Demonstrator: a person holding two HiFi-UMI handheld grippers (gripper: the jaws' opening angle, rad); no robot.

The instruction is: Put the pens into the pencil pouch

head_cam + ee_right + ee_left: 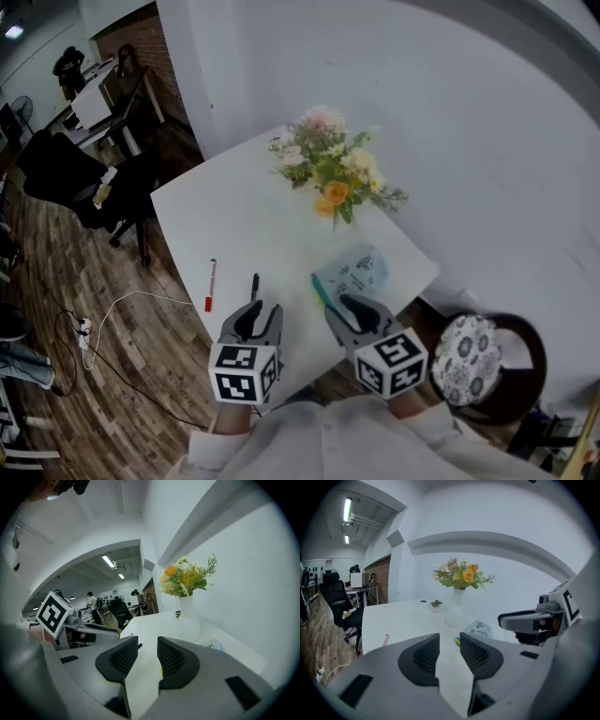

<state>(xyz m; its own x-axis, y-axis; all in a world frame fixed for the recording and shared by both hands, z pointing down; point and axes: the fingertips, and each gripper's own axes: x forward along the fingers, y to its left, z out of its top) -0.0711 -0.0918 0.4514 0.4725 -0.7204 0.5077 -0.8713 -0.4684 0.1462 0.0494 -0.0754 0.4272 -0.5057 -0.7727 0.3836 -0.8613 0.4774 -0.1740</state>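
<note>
Red pen (210,284) | black pen (254,285) | pouch (358,270) (green pen (320,291) beside) | jaws apart

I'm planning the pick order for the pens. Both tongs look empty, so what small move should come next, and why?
Probably ease the left tongs forward and down to straddle the slim black pen. It lies on the white table just ahead of those tongs, which stand open and empty, nearer than the red pen.

White wall (469,112), wood-plank floor (42,248), white table (234,225), black office chair (66,178), ceiling strip light (347,509).
</note>
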